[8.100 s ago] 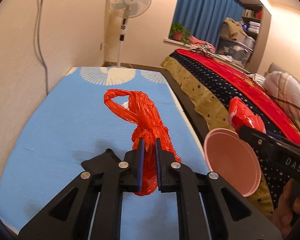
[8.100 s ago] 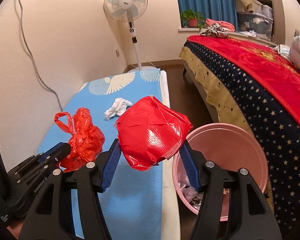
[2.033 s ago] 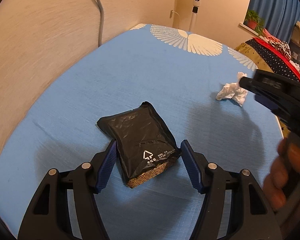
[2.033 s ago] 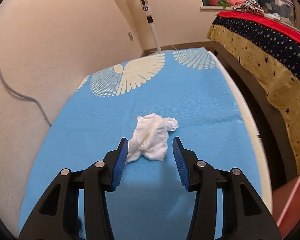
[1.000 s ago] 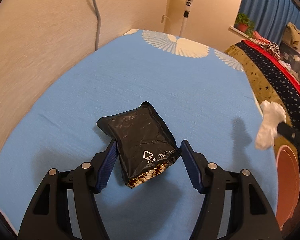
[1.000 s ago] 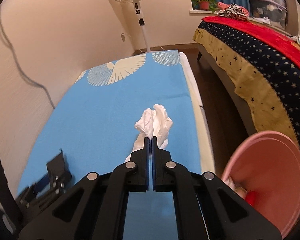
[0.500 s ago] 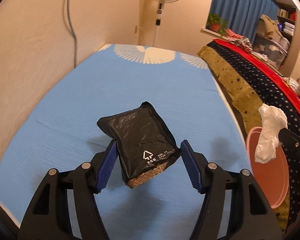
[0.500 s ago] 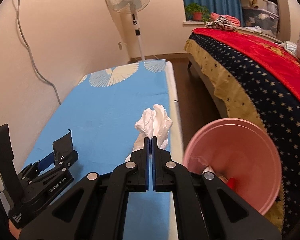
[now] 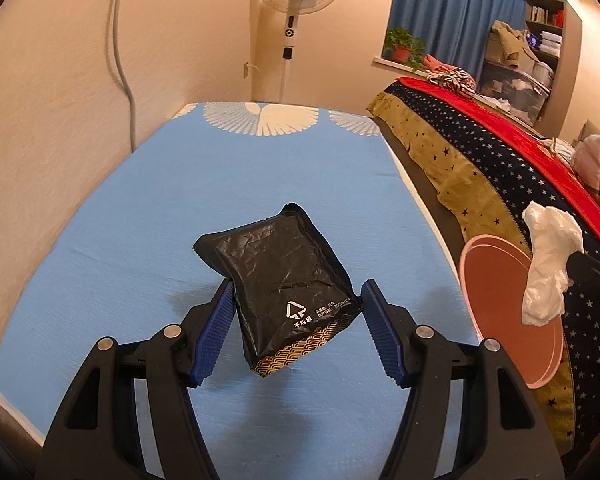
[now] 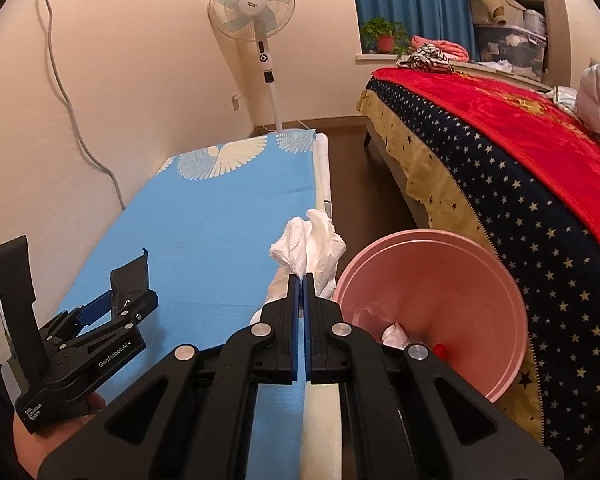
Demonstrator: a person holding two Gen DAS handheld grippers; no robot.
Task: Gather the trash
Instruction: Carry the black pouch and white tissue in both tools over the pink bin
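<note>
My left gripper (image 9: 296, 322) is shut on a black plastic packet (image 9: 280, 276) and holds it above the blue mattress (image 9: 180, 200); it also shows in the right wrist view (image 10: 116, 300). My right gripper (image 10: 302, 280) is shut on a crumpled white tissue (image 10: 308, 248), held near the mattress edge just left of the pink trash bin (image 10: 432, 312). The tissue (image 9: 548, 264) hangs over the bin (image 9: 504, 312) in the left wrist view. The bin holds some trash.
A bed with a red and starry cover (image 10: 520, 152) stands on the right, with a dark floor gap (image 10: 364, 184) between it and the mattress. A standing fan (image 10: 256, 20) is at the far end. A wall (image 10: 80, 100) runs along the left.
Both grippers have lifted their loads off the mattress and carried them back and right toward the pink bin. The tissue is now beside the bin's rim.
</note>
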